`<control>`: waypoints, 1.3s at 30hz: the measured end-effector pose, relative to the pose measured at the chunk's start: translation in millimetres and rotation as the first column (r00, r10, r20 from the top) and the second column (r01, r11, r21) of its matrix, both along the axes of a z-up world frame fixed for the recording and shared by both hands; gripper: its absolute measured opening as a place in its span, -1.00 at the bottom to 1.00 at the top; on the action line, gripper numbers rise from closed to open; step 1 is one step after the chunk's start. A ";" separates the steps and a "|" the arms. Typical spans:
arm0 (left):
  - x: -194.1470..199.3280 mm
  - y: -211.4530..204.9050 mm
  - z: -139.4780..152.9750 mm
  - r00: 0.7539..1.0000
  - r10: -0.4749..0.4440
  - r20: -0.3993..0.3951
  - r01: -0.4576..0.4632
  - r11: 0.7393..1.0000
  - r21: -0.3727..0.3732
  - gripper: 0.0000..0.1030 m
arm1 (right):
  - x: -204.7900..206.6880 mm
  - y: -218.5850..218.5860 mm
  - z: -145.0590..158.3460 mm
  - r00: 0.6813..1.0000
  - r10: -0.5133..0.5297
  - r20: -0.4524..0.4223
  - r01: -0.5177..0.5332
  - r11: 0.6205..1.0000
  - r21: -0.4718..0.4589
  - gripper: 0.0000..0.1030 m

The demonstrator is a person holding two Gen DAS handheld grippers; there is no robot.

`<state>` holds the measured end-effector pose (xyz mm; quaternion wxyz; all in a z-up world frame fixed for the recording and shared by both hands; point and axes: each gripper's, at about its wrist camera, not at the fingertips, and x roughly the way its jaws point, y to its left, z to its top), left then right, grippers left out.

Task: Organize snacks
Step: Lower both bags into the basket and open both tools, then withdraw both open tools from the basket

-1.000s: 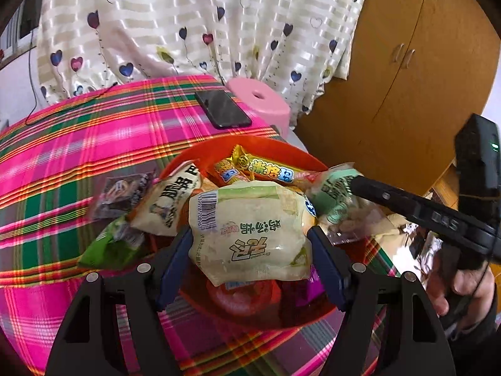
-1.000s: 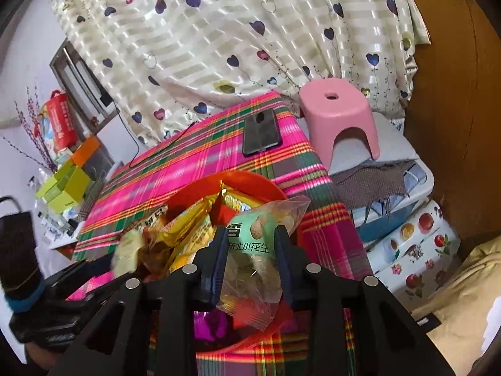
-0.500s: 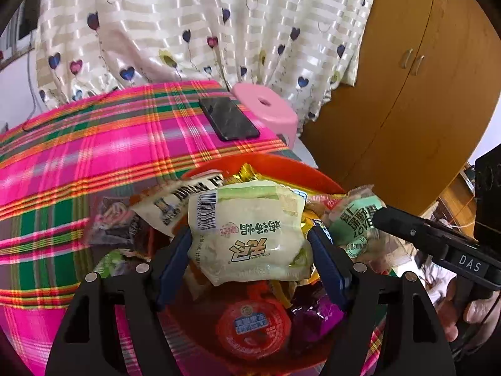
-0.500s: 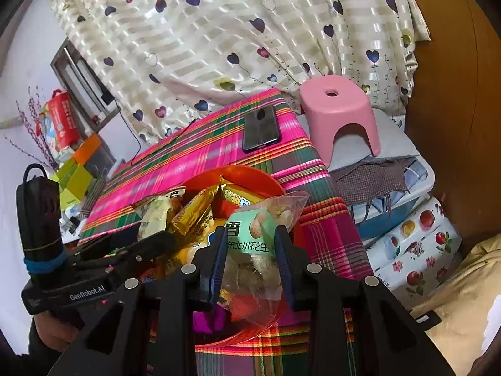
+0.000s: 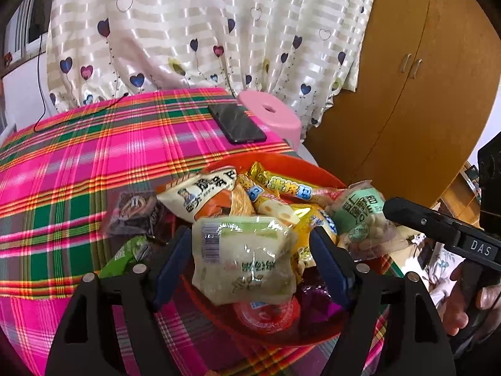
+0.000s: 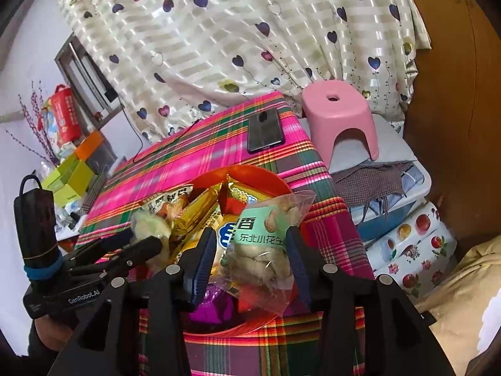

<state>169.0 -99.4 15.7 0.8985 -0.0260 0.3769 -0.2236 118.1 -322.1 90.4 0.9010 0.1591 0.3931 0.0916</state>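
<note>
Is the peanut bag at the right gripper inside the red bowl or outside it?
Partly inside: the peanut bag lies on the pile in the red bowl, overhanging its near rim.

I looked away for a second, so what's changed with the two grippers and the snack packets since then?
Both grippers let go. The right gripper has just opened off the peanut bag, and the left gripper widened off the pale green packet; both packets now lie loose on the pile in the red bowl. The phone and pink stool stayed put.
</note>
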 end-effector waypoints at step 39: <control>-62.9 104.7 8.1 0.983 0.186 0.004 -0.186 0.981 -0.049 0.51 | -30.2 100.5 20.5 0.973 0.229 0.018 -0.229 0.973 -0.017 -0.11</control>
